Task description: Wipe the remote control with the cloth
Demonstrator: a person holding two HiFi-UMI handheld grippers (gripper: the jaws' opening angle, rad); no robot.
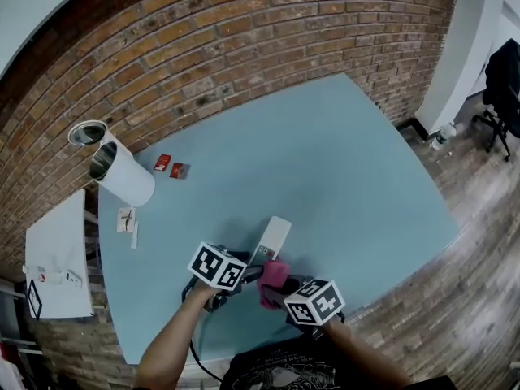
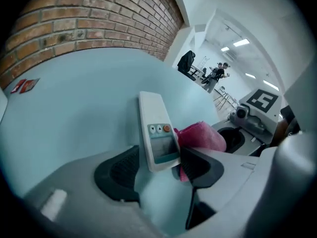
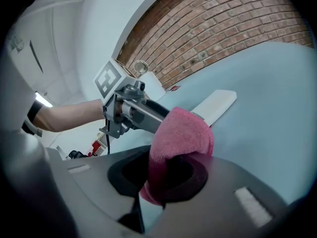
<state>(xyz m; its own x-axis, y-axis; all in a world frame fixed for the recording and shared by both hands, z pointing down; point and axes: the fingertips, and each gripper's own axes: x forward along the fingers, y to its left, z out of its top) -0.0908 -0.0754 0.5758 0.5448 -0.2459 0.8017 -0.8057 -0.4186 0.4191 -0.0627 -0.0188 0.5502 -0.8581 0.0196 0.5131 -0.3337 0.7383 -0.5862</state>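
A white remote control (image 1: 274, 236) with a small screen and buttons lies out over the light blue table (image 1: 341, 161) near its front edge. My left gripper (image 2: 161, 158) is shut on the remote control's (image 2: 154, 118) near end, with one pad against each long side. A pink cloth (image 3: 181, 133) is folded over and bunched between the jaws of my right gripper (image 3: 166, 175), which is shut on it. The cloth (image 1: 272, 279) sits just right of the remote's held end and touches the left gripper (image 1: 242, 276). My right gripper (image 1: 290, 295) is close beside it.
A white cylinder (image 1: 123, 175) lies at the table's back left, with an open can (image 1: 86, 133) behind it. Two small red packets (image 1: 171, 167) and paper scraps (image 1: 127, 220) lie near them. A white side stand (image 1: 57, 254) is left of the table. A brick wall runs behind.
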